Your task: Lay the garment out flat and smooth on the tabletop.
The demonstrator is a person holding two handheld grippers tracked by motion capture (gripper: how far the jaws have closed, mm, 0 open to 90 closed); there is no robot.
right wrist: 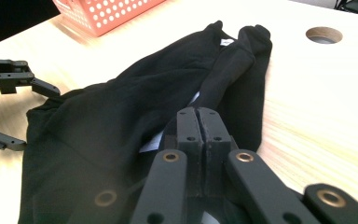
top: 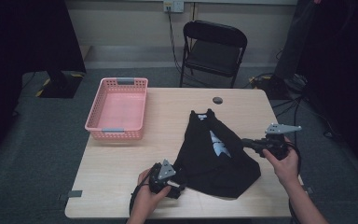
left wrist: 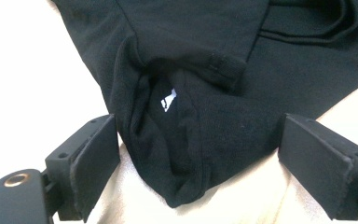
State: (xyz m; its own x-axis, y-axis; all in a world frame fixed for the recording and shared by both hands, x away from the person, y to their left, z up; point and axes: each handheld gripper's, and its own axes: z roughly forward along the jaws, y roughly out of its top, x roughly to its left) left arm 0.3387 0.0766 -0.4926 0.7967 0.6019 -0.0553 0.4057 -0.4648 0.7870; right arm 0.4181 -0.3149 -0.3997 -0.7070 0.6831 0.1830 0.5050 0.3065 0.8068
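A black garment (top: 214, 163) with a white print lies bunched on the wooden table (top: 121, 172). Near the front edge, my left gripper (top: 181, 179) stands open with the garment's lower left corner (left wrist: 191, 116) between its wide-apart jaws. The pads do not press on the cloth. My right gripper (top: 246, 141) is at the garment's right edge, jaws pressed together (right wrist: 198, 112). A fold of the black cloth (right wrist: 228, 60) runs up into its tips and looks pinched there. The left gripper (right wrist: 35, 116) also appears open at the left of the right gripper view.
A pink plastic basket (top: 116, 107) stands at the table's left side, seemingly with nothing in it. A round cable hole (top: 217, 100) sits near the far edge. A black folding chair (top: 214, 46) stands behind the table. Bare wood lies between basket and garment.
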